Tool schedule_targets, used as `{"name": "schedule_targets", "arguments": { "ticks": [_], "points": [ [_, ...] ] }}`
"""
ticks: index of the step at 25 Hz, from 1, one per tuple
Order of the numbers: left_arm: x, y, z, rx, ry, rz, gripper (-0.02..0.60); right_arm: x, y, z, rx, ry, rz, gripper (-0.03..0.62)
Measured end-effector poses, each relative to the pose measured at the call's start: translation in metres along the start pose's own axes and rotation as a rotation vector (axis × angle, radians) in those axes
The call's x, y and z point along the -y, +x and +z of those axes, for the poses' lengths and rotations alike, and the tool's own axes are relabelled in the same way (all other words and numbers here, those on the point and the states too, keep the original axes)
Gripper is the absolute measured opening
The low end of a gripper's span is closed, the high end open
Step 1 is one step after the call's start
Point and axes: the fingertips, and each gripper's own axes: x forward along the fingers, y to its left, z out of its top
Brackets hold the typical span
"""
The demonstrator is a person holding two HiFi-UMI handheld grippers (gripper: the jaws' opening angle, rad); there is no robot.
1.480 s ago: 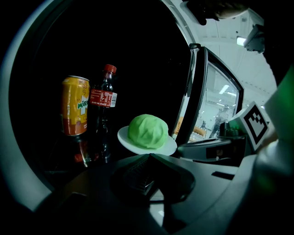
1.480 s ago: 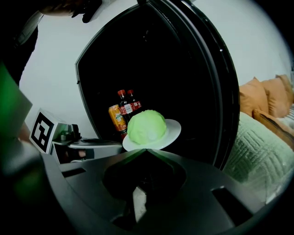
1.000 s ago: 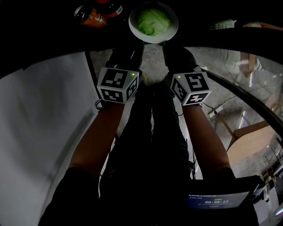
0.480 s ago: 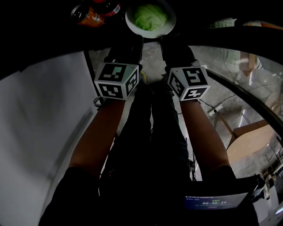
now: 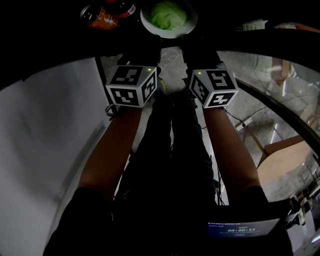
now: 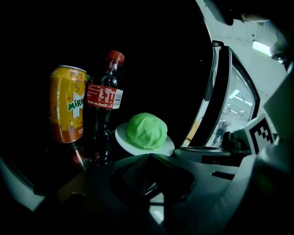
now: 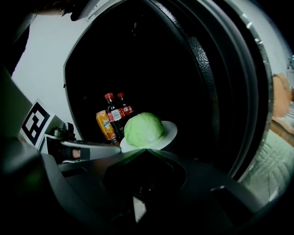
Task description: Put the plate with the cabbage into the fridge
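A white plate (image 5: 148,26) with a green cabbage (image 5: 169,15) is at the top of the head view, inside the dark fridge. My left gripper (image 5: 150,44) and right gripper (image 5: 193,44) hold its near rim from either side, both shut. In the left gripper view the jaws (image 6: 149,157) close to a point at the plate (image 6: 133,148) under the cabbage (image 6: 147,131). The right gripper (image 7: 144,151) view shows the same at the plate (image 7: 171,130) and cabbage (image 7: 143,129). Whether the plate rests on a shelf is hidden in the dark.
An orange soda can (image 6: 67,104) and a cola bottle (image 6: 104,114) stand just left of the plate; a second bottle (image 7: 124,107) is behind. The fridge's white door (image 5: 45,130) is at my left, its rubber seal (image 7: 206,69) at my right. Wooden furniture (image 5: 287,152) stands right.
Both grippers and the plate with the cabbage have moved forward, deeper into the fridge, toward the can and bottles.
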Motion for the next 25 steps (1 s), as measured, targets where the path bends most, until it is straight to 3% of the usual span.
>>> {"name": "schedule_targets", "arguments": {
  "ticks": [8,14,25],
  "points": [
    [-0.004,-0.009,0.005,0.019,0.002,0.011,0.003,0.005,-0.010,0.006,0.013,0.001,-0.005,0.006],
    [0.002,-0.038,0.033,0.143,0.075,0.016,0.003,0.005,-0.036,0.028,0.037,-0.064,-0.022,0.006],
    [0.042,-0.093,0.077,0.260,0.135,0.007,0.003,-0.016,-0.091,0.081,0.107,-0.176,-0.075,0.005]
  ]
}}
